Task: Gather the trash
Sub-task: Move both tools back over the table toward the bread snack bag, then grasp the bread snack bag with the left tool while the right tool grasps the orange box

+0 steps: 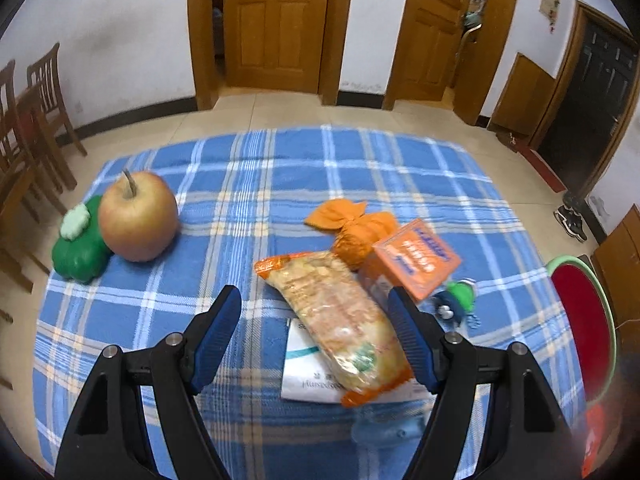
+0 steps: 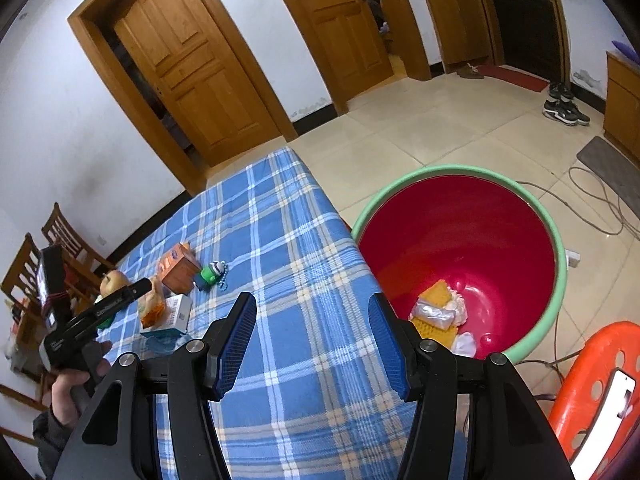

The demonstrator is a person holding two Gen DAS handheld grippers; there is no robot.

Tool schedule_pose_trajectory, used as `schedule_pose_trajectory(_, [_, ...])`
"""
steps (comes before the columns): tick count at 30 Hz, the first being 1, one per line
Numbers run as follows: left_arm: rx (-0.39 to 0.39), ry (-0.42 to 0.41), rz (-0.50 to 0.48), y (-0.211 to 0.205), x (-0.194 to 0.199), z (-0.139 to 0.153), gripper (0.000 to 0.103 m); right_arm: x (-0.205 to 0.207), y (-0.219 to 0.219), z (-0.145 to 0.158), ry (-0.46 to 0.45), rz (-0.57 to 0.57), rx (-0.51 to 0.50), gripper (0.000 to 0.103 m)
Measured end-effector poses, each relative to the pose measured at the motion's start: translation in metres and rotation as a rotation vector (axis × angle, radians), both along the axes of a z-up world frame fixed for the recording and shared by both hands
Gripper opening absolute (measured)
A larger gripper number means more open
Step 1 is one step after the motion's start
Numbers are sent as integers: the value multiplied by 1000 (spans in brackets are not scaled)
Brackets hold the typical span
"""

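An orange-edged snack packet lies on the blue plaid tablecloth, partly over a white carton. My left gripper hangs open just above it, one finger on each side of the packet, pads not pressing. Behind it are an orange crumpled wrapper and an orange box. My right gripper is open with nothing in it, over the table's right edge beside the red bin. Several bits of trash lie at the bin's bottom. The left gripper also shows in the right wrist view, held by a hand.
An apple and a green clover toy sit at the table's left. A green keychain figure lies right of the orange box. An orange stool stands by the bin, wooden chairs at the left, cables on the floor.
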State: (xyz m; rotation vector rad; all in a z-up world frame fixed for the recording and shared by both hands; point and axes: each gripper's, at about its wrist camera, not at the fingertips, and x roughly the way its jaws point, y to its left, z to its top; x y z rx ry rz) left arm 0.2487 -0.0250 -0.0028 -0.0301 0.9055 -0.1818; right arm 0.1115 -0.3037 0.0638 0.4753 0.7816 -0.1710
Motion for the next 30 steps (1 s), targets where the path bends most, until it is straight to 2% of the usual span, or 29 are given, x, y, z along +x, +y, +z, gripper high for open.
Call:
schedule_pose_trajectory(9, [-91,24,-10,9,7,-13,74,19,12,-1,20,39,-24,60])
schedule_pose_trajectory(12, [-146,27,-29,13,5,-16,64,27,20,0,22,59,-36,60])
schedule_pose_trajectory(14, [-177,20,-41,15,3,-14,48,33,26,0,24,73,-46,60])
schedule_pose_trajectory(17, [-185,7,-40,19,-1,-12,47,43,37,0,28,98,-55,60])
schedule_pose_trajectory(22, [-244,-7,-23,35,-6,-7,47,65,57,-2,39,143,-78,60])
schedule_pose_trajectory(30, [-252,-53,44,60,-11,0,47,108,99,-11,71,248,-106,60])
